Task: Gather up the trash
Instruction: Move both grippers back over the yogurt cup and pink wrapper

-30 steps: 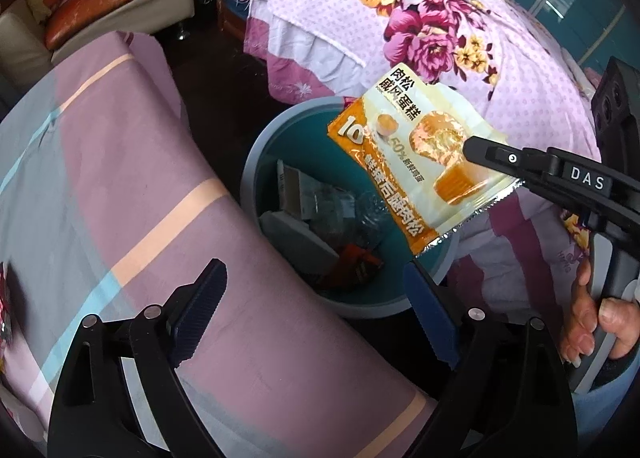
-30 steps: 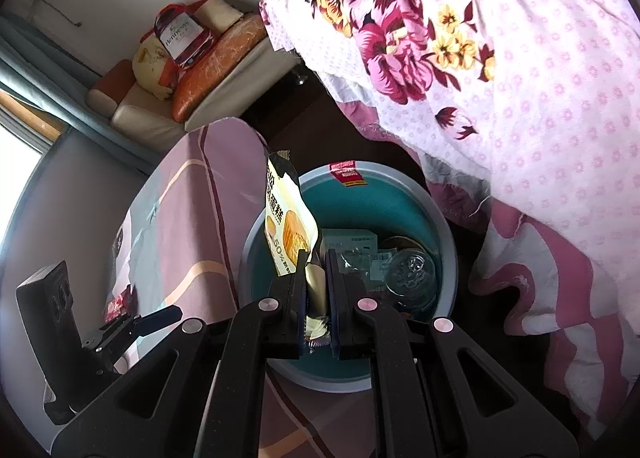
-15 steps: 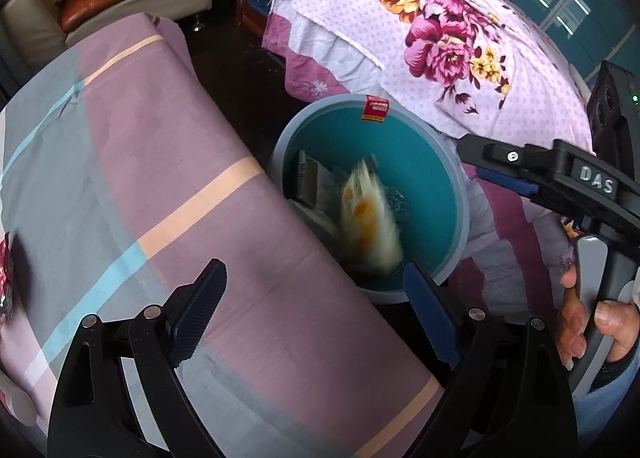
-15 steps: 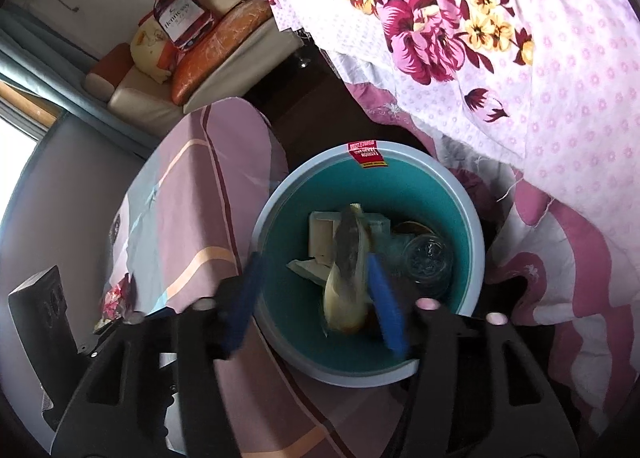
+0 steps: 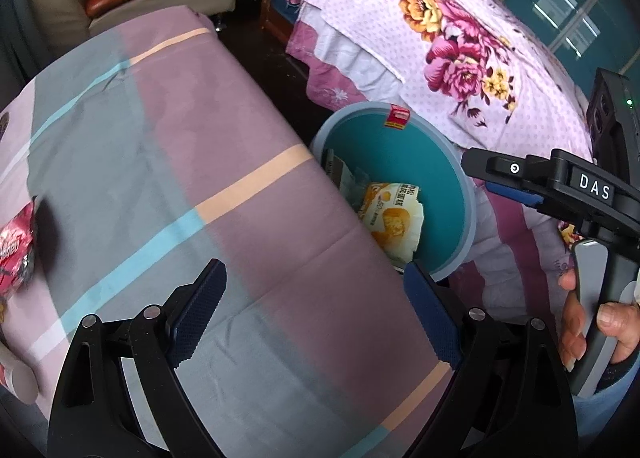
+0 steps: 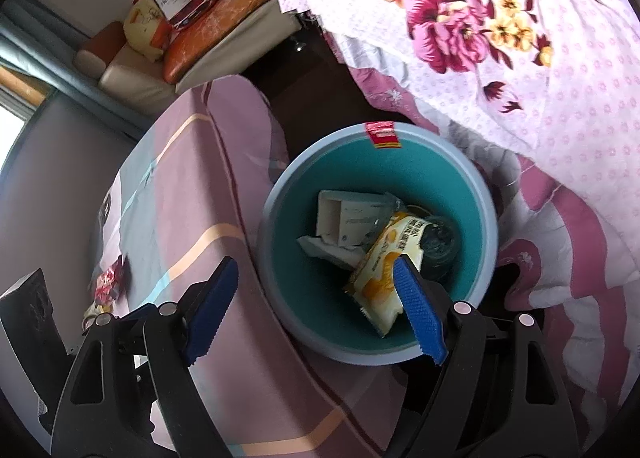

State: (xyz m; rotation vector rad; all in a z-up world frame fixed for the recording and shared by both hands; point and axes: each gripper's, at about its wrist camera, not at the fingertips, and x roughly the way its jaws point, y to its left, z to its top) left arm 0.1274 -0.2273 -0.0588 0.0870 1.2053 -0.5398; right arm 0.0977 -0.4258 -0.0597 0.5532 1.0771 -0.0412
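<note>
The right tongs [image 6: 316, 308] have just been opening and stand apart, empty, over the bin [image 6: 490, 226]; the left tongs [image 5: 316, 312] gape empty too. The yellow snack bag [image 6: 380, 274] lies inside the bin with other rubbish. A red wrapper [image 5: 14, 246] waits on the surface [image 5: 240, 242] at nine o'clock, so collecting isn't finished.

Right tongs [image 6: 316, 298], clamped on the yellow snack wrapper [image 6: 384, 270] a second ago, jaws just opened and now empty, wrapper dropped into the teal bin [image 6: 486, 234], lying on the other rubbish, both views shifted sideways.
</note>
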